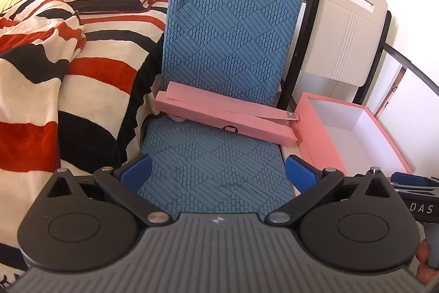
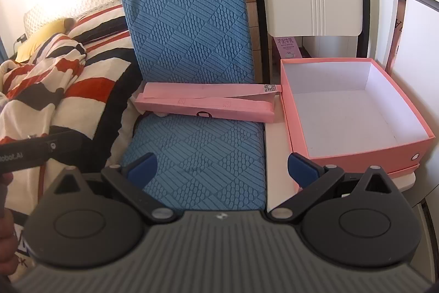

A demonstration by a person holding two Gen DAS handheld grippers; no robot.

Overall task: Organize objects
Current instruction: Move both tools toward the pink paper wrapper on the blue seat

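- Both my tongs, left gripper (image 1: 218,172) and right gripper (image 2: 222,169), gaped wide, grasping nothing;
- blue cushion (image 2: 197,150) lay beneath them;
- pink lid (image 2: 205,103) leaned behind; open pink box (image 2: 354,155) stood beside it.

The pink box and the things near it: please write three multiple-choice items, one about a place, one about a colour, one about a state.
1. Where does the long pink lid lie?
A. on the blue seat cushion
B. inside the box
C. on the striped blanket

2. What colour is the inside of the pink box?
A. pink
B. white
C. black

3. How is the right gripper?
A. shut on the lid
B. shut, holding nothing
C. open, holding nothing

Answers: 1 A, it lies across the seat by the backrest; 2 B, its inner walls and floor are white; 3 C, its blue pads stand wide apart over the cushion.
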